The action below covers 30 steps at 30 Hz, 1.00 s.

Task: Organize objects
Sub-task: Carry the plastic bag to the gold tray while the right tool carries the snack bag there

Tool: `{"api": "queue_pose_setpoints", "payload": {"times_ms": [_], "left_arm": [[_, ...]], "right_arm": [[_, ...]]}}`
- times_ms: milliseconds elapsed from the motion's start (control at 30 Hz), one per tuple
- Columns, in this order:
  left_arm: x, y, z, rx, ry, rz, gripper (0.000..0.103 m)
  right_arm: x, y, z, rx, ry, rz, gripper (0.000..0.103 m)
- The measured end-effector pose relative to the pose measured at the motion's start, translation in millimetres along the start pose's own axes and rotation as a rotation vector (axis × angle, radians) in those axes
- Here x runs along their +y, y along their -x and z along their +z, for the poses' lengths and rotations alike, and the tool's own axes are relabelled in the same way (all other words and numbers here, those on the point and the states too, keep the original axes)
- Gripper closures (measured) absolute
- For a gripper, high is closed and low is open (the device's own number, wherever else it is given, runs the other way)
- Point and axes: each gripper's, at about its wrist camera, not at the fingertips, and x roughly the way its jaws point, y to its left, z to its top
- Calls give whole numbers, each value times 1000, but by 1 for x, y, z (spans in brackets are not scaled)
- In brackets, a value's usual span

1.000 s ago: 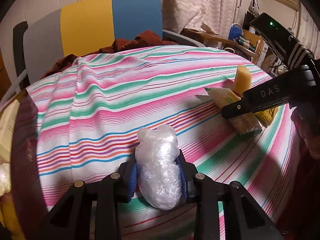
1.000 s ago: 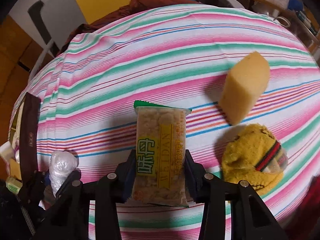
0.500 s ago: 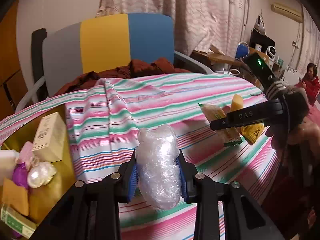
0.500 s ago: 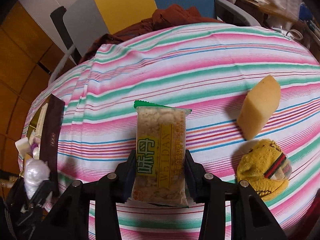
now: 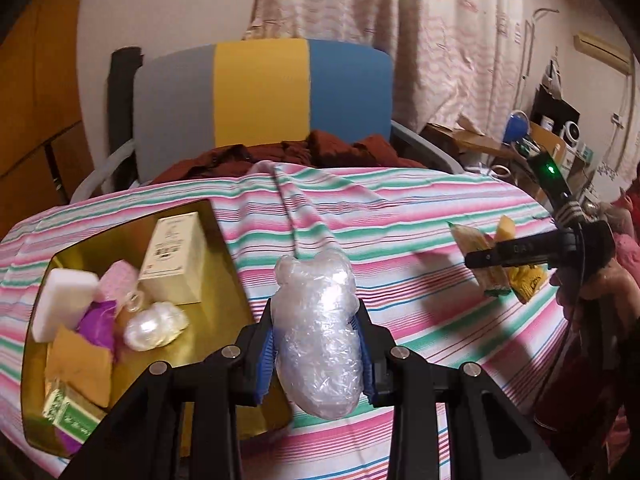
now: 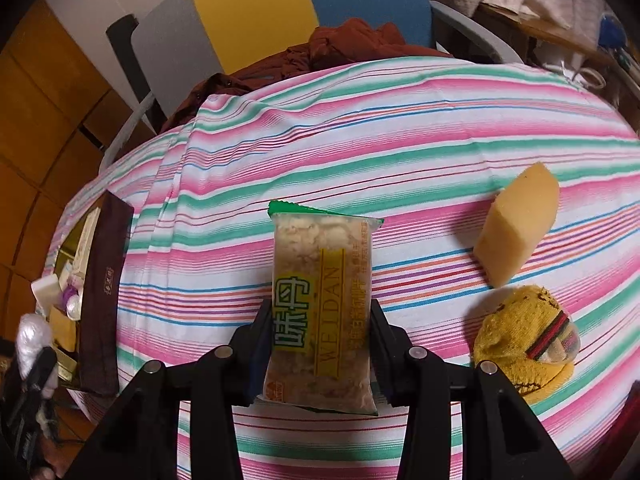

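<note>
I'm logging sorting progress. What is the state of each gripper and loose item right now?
Left gripper: shut on plastic-wrapped bundle, lifted.
Right gripper: shut on Weidan snack packet, lifted.
Yellow sponge: loose on striped tablecloth.
Yellow knitted item: loose on cloth.
Gold tray: partly filled.

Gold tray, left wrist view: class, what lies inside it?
Inside the gold tray: a cream box, white block, pearly bundle, purple item, tan piece, green-labelled packet. Its near corner is hidden behind the left hand-held gripper.
</note>
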Motion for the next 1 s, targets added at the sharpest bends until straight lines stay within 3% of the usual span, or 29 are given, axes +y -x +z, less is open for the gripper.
{"api": "queue_pose_setpoints", "payload": {"times_ms": [233,433,733,1000], "left_arm": [[18,6,-5,-3,30,22,69],[33,8,-10,3,55,44,69],[61,16,-14,-8,113,61,69],[128,45,-8,-72,236,145,69]], "right_arm": [[30,-3,-8,29,100,-45,59],[69,-2,-17,37,168,-6,59],[140,5,-31,3,231,122,59],[201,15,-43,-36,281,256,58]]}}
